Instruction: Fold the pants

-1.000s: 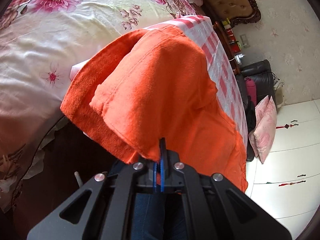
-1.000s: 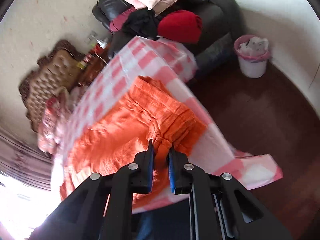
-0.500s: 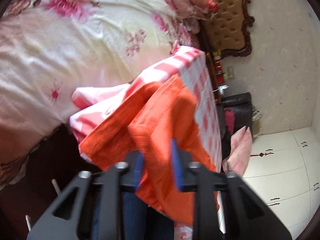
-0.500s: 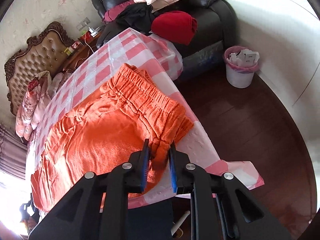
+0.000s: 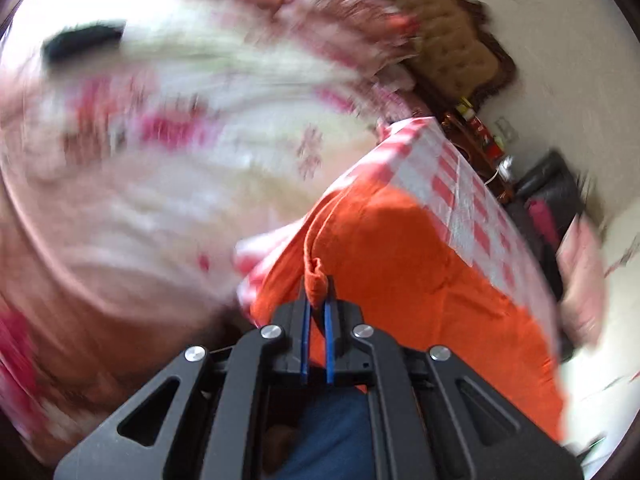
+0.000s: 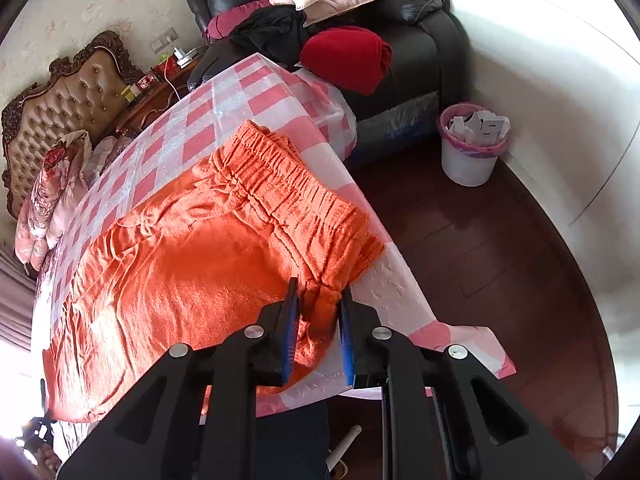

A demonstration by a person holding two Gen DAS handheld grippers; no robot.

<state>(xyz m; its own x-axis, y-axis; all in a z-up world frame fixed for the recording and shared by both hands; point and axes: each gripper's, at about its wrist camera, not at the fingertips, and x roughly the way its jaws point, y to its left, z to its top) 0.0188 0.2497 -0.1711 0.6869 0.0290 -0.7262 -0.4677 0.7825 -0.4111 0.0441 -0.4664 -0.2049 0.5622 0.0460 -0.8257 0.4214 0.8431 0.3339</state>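
Orange pants (image 6: 192,264) lie spread on the table's pink-and-white checked cloth (image 6: 224,96), with the gathered elastic waistband (image 6: 280,176) toward the right end. My right gripper (image 6: 318,292) is at the near waistband corner, and a bunch of that fabric is pinched between its blue pads. The left wrist view is blurred by motion. In it the pants (image 5: 400,272) drape over the table's near corner. My left gripper (image 5: 318,284) has its jaws closing narrowly on a small raised fold of the leg hem, which is lifted a little.
A bed with a floral quilt (image 5: 160,160) and tufted headboard (image 6: 60,108) lies beyond the table. A black leather armchair (image 6: 420,20) holds pillows and red cloth (image 6: 344,56). A white bin (image 6: 472,148) stands on the dark wood floor (image 6: 480,260).
The left gripper's jaws parted around the hem, then closed on a small fold as the hand rose and swung. The right gripper's jaws stand slightly wider and the waistband lies flatter.
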